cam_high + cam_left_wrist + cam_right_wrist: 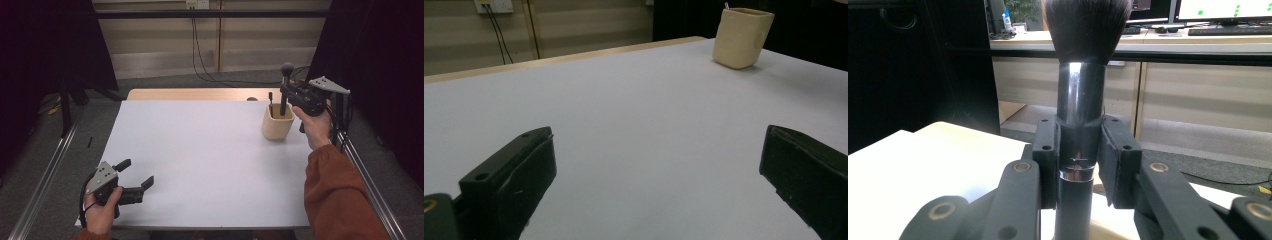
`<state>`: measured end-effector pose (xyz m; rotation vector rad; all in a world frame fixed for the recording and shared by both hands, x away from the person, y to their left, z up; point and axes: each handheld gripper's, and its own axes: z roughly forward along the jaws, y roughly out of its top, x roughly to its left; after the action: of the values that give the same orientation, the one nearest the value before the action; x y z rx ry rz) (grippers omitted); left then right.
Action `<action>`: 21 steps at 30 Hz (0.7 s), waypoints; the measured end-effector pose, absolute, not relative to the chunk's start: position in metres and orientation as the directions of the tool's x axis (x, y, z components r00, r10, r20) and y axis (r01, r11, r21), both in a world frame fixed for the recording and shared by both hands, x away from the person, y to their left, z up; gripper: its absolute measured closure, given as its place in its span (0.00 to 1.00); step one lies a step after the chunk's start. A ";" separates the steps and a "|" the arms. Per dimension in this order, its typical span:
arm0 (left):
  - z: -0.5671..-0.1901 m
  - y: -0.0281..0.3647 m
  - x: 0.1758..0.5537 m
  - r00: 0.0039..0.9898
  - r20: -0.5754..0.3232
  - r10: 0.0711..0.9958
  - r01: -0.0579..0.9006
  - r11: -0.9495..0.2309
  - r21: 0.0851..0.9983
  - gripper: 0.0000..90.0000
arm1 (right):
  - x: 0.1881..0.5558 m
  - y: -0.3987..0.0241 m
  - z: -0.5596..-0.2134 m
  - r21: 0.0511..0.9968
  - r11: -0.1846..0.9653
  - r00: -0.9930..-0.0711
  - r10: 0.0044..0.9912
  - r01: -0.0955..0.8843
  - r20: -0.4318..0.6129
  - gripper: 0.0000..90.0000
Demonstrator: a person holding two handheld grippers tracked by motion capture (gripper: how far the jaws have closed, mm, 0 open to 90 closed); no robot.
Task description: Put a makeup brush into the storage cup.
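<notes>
While my right gripper [289, 90] stays out of the count of finished work, I judge the job about half done: its jaws are clamped on the shiny metal ferrule of a black-bristled makeup brush with a dark handle [1079, 100], and the brush stands upright with its lower end dipping into the cream-coloured, square-mouthed ceramic holder [278, 121]. Whether the handle's tip already touches the bottom of the holder or hangs just inside the mouth I cannot tell from the high view; what is left, as I read it, is either to let it settle and release, or to lift it clear. A second thin dark stick [270, 96] seems to stand in the holder at its far side, though it is too small to be sure.

The holder sits near the table's far right corner. My left gripper [134, 177] rests near the near left corner, jaws spread wide with nothing between them, well apart from the holder [742, 37].

The white tabletop [200, 160] is matte and bare, with a pale wooden strip [190, 94] along its far edge. Around it I see grey carpet, black curtains at both sides, a beige wall with a socket [197, 4] and cables [197, 50] hanging down.
</notes>
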<state>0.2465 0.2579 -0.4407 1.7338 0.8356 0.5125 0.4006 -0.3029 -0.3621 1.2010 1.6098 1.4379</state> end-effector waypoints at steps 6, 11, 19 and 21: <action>-0.441 0.258 0.246 0.660 -0.068 0.748 0.278 -0.160 0.947 0.02 | 0.401 -0.307 -0.370 0.974 -0.023 -0.354 0.929 0.223 0.103 0.81; -0.440 0.257 0.246 0.661 -0.067 0.747 0.278 -0.161 0.947 0.02 | 0.403 -0.309 -0.376 0.972 -0.014 -0.353 0.930 0.236 0.099 0.81; -0.441 0.258 0.246 0.662 -0.067 0.747 0.278 -0.162 0.947 0.02 | 0.404 -0.312 -0.384 0.970 -0.012 -0.342 0.935 0.242 0.097 0.81; -0.441 0.258 0.246 0.662 -0.065 0.747 0.278 -0.163 0.947 0.02 | 0.404 -0.312 -0.386 0.970 -0.014 -0.339 0.936 0.243 0.099 0.81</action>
<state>0.2463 0.2579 -0.4405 1.7361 0.8306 0.5116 0.4039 -0.3121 -0.3862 1.2421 1.6302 1.3935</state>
